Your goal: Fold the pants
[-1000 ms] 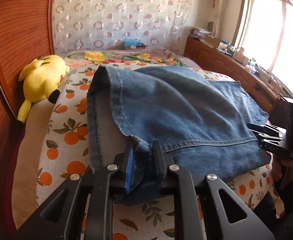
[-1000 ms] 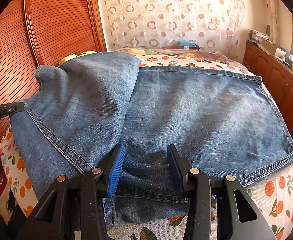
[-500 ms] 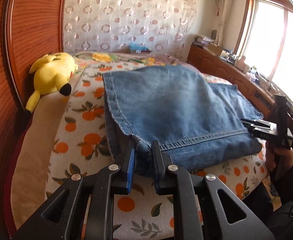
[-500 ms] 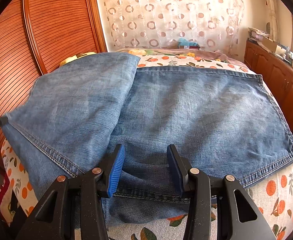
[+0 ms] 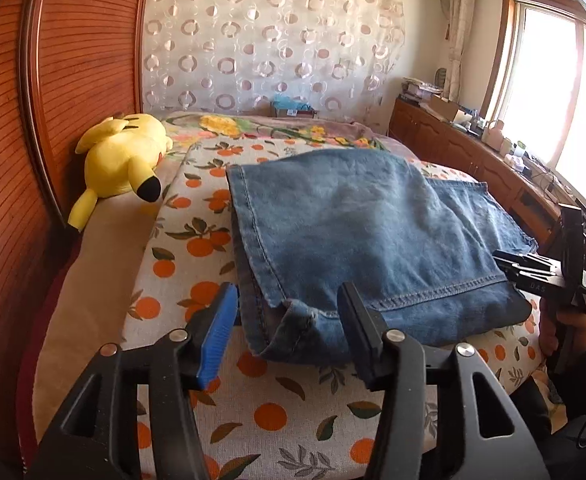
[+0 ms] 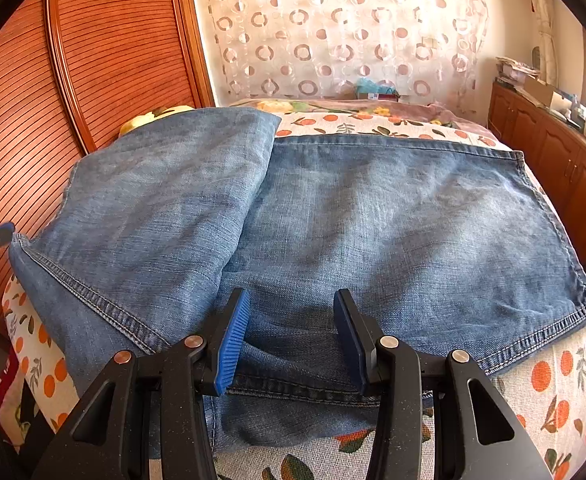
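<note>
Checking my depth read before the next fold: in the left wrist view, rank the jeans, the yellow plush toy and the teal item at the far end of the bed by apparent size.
1. Jeans, largest by far.
2. Yellow plush toy.
3. Teal item, smallest, though it lies farthest from the camera, so its true size is unsure.

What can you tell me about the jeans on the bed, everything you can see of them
The jeans are faded blue denim with stitched hems, lying on the orange-print bedspread. One part is folded over onto the rest, leaving a thicker layered side. A hemmed corner sits between the left gripper, whose jaws have just opened and no longer pinch it. The right gripper straddles a raised ridge of cloth at the near edge.
</note>
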A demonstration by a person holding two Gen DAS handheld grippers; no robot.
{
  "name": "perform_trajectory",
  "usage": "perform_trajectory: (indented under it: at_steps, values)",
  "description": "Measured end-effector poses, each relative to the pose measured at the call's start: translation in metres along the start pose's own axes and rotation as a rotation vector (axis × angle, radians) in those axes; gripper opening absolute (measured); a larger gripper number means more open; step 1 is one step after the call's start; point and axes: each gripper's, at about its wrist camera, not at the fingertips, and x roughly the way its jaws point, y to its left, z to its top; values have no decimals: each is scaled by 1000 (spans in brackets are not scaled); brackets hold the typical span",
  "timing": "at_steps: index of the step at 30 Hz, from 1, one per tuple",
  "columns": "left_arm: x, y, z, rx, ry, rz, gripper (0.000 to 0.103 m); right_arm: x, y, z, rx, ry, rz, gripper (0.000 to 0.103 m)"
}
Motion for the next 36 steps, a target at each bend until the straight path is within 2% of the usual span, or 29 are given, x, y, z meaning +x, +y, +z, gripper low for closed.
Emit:
perform_trajectory:
  at_steps: [4,8,14,20,26,36]
  values:
    - [-1,-6,9,18,-23,3,77,-3,2,-1,-9,-9,-3,45]
    - [1,-16,19,45,-37,-14,78,-6,7,0,-35,-9,-8,45]
    - [12,-40,30,76,-58,-33,78,-23,24,-1,-44,-46,30,45]
    - [37,-62,24,95,-12,-64,78,-31,32,-10,-56,-47,40,45]
    - [59,-71,7,122,44,-40,78,-28,27,-15,-65,-18,23,45]
    - [66,-83,-9,162,17,8,79,-25,37,-18,-103,-1,-5,45]
